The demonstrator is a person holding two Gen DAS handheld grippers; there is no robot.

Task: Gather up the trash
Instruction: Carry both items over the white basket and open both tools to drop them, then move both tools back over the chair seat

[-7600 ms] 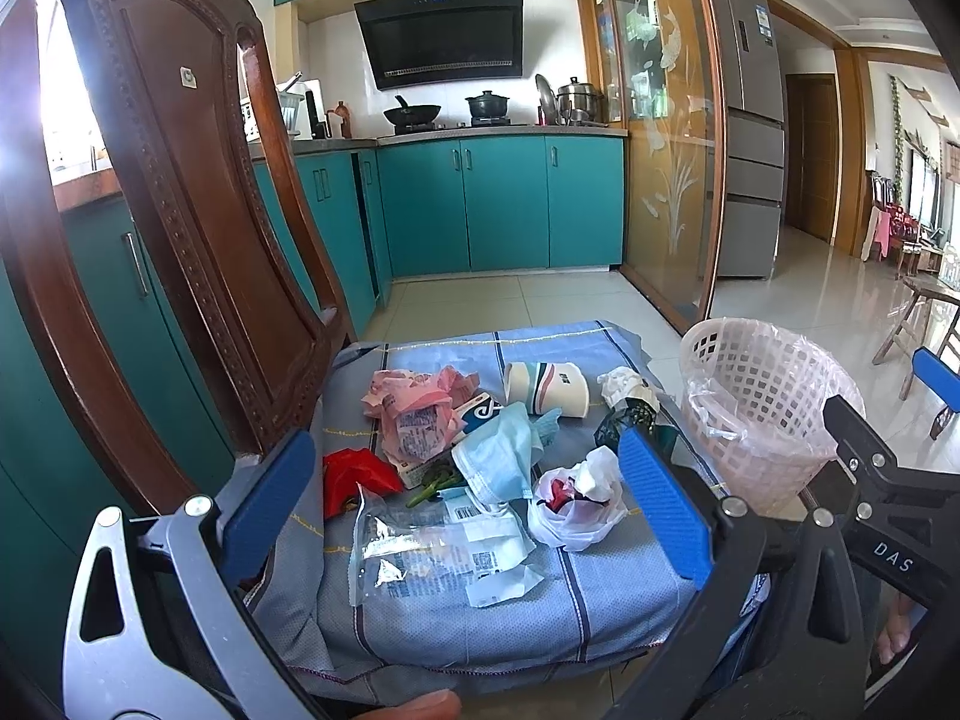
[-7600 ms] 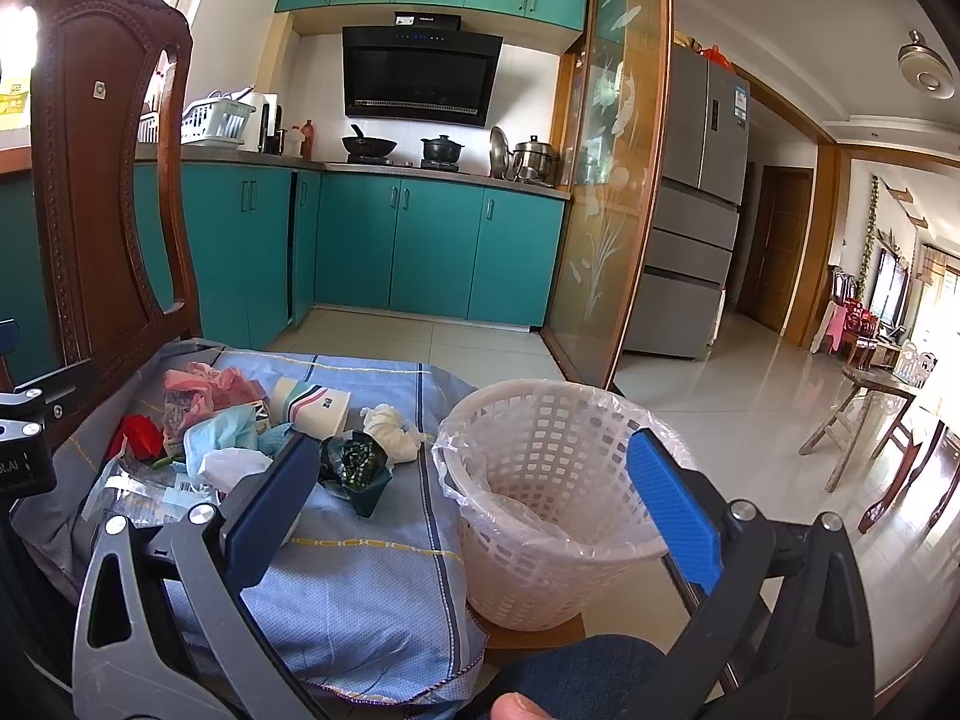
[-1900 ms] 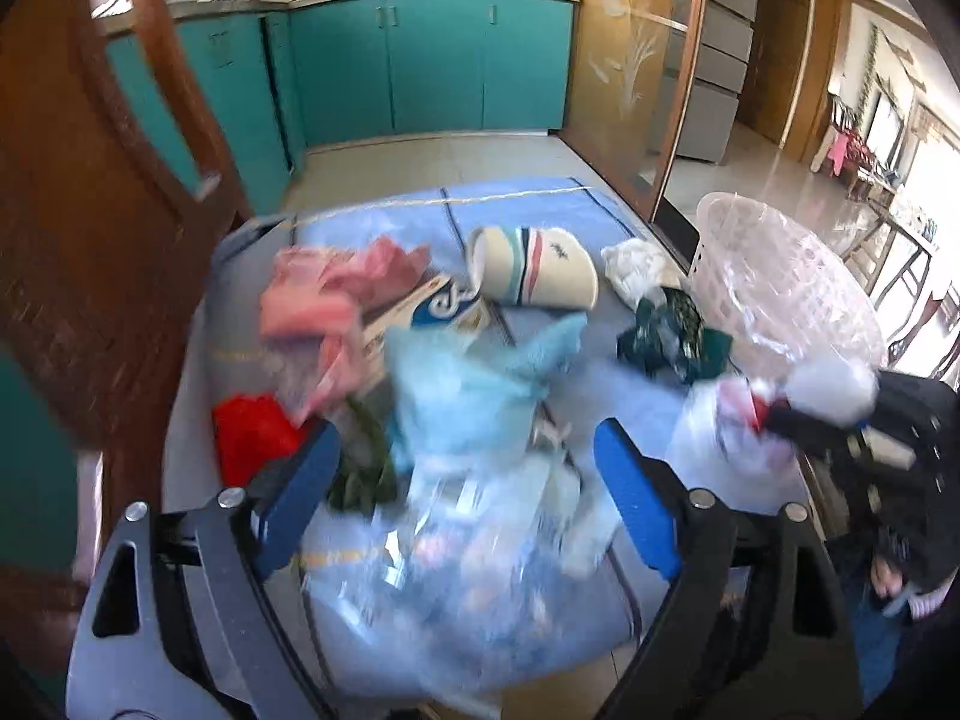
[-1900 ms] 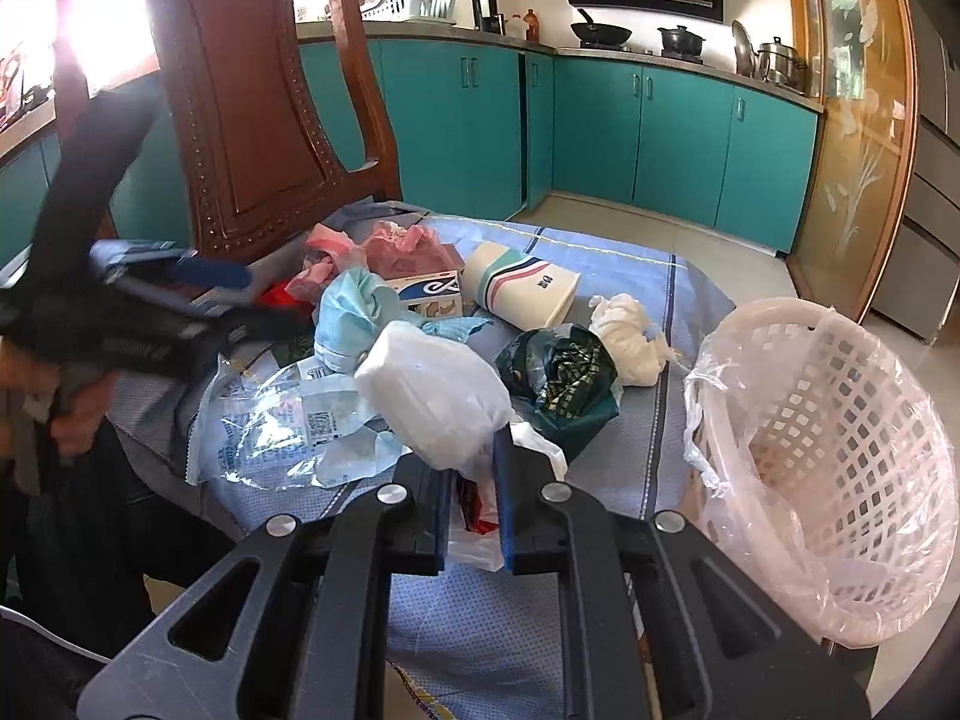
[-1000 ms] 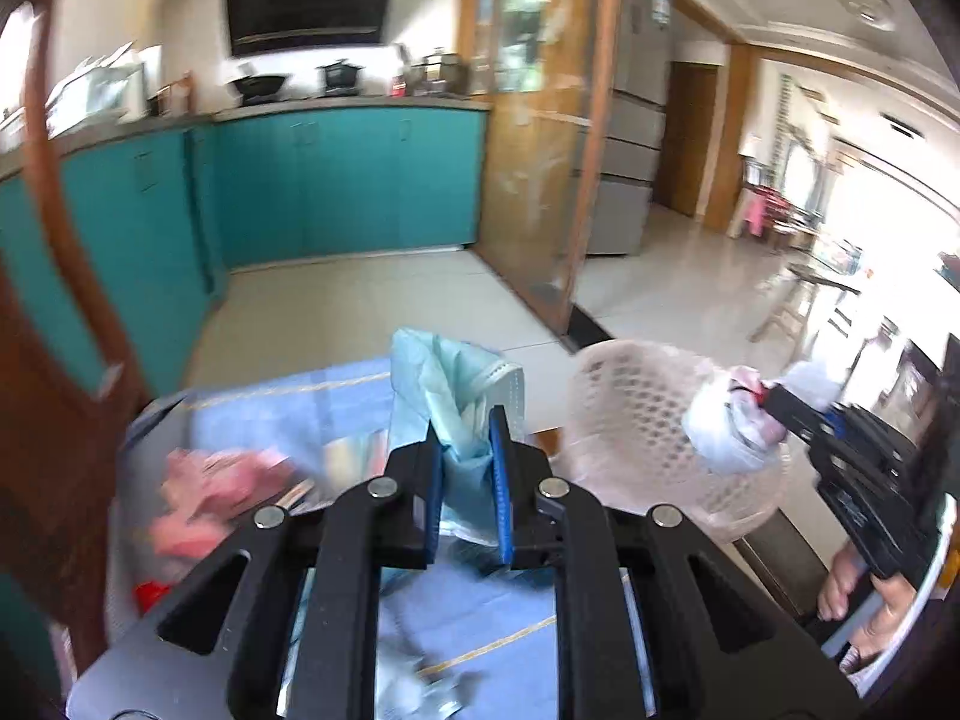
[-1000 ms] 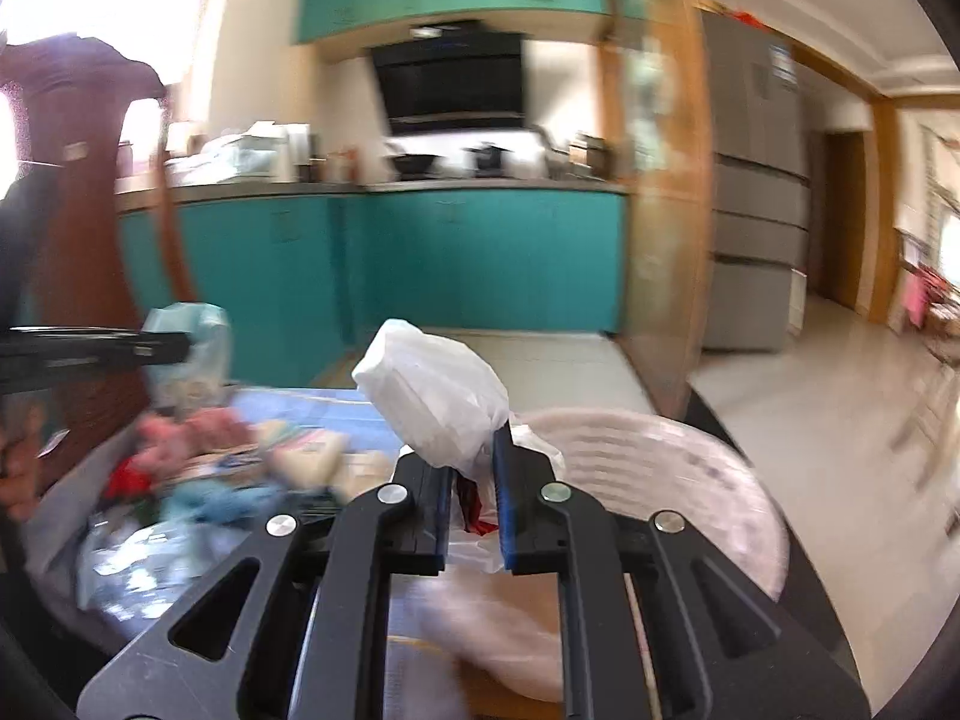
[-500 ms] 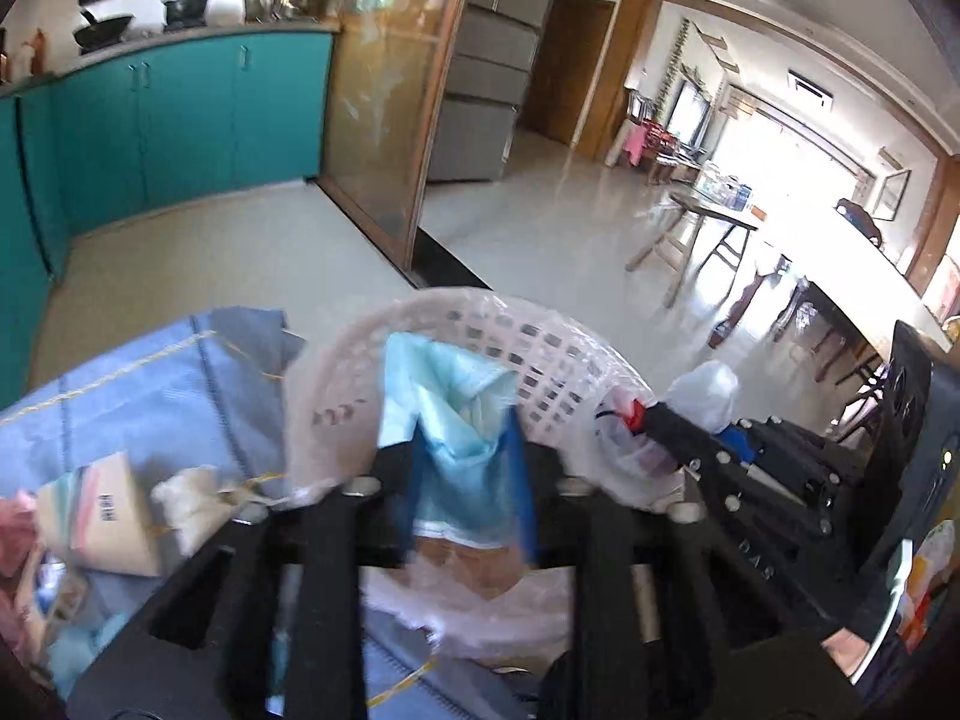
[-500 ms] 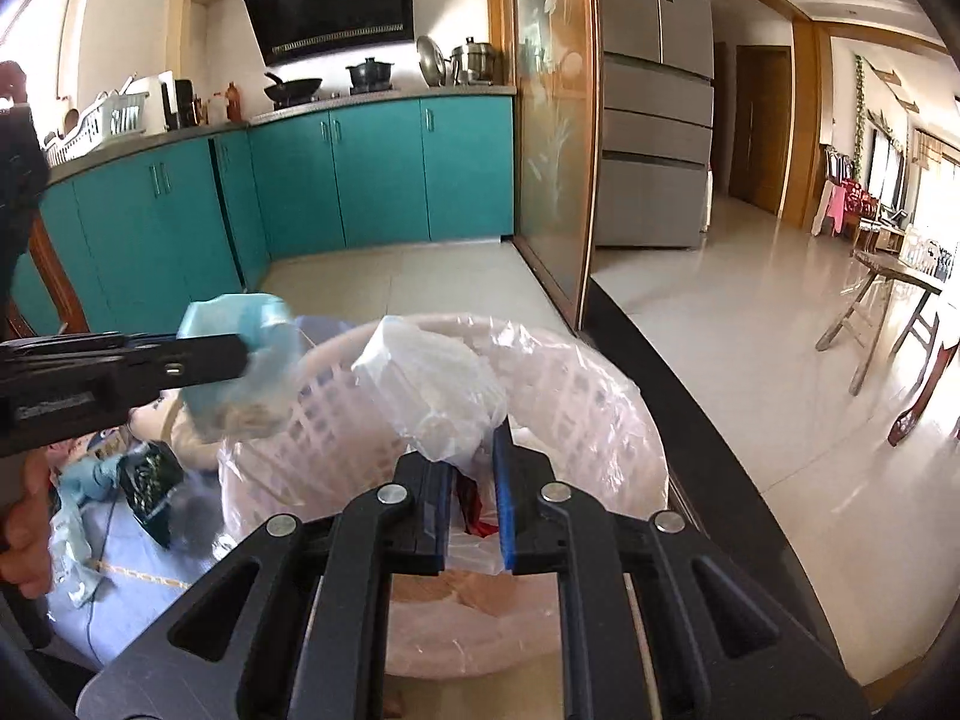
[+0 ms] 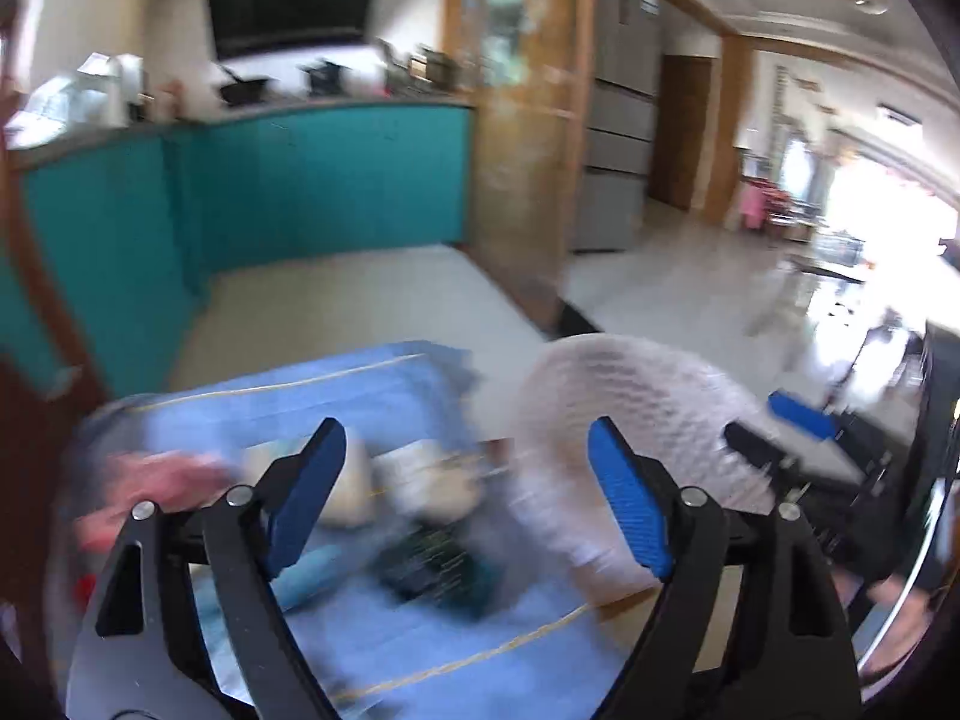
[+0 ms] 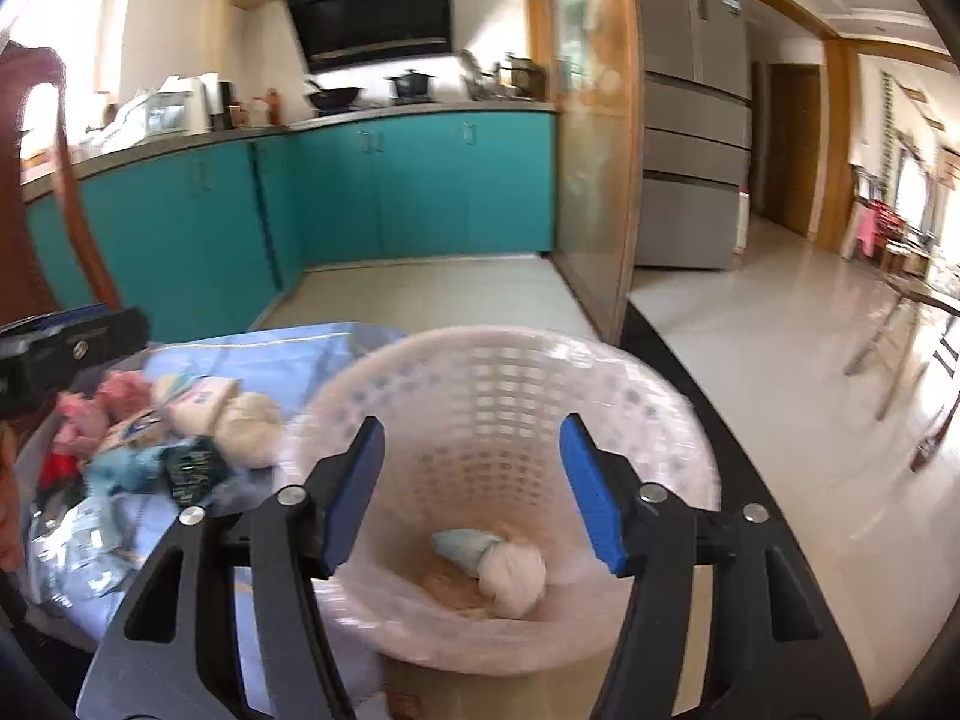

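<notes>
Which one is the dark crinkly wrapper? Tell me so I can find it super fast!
Look at the blue cloth left of the white basket. The dark green wrapper lies near the basket's rim, just in front of the cream wad. It is the only dark piece; its neighbours are pale or pink.

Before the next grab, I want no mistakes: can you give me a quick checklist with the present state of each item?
1. Left gripper open, holding nothing: ok.
2. Right gripper open, holding nothing: ok.
3. Dropped white bag and light blue piece lie inside the basket: ok.
4. Basket upright beside the blue cloth: ok.
5. Trash left on the cloth, including the dark green wrapper: ok.
6. Left view sharp enough to pick a target: not ok, blurred.
</notes>
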